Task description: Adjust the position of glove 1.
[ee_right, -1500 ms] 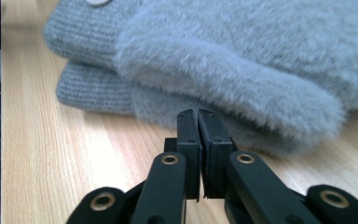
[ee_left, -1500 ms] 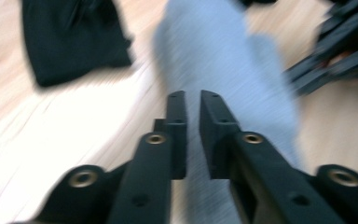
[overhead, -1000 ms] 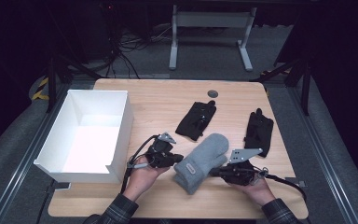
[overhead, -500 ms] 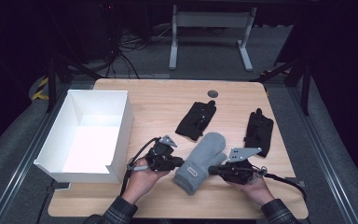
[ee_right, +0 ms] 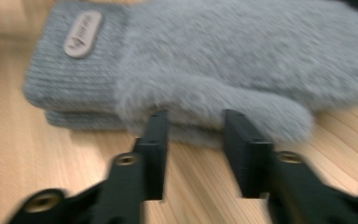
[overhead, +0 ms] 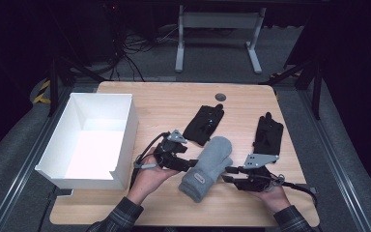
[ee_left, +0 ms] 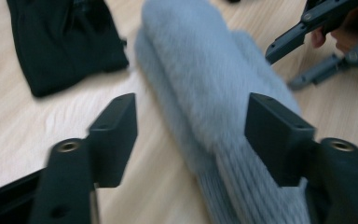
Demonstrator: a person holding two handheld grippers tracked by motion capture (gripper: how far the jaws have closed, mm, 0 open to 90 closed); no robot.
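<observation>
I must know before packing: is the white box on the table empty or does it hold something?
Empty. In the high view the white box shows a bare white floor and bare walls; the grey mittens lie outside it on the table.

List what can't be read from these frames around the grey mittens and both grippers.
- Label on the grey mittens: wording blurred in the right gripper view, too small in the high view.
- Lower mitten: covered by the upper one, just an edge showing.
- Left gripper: jaws have just been opening; right pad's contact with the mittens blurred.
- White box: near inside wall hidden, high view.
</observation>
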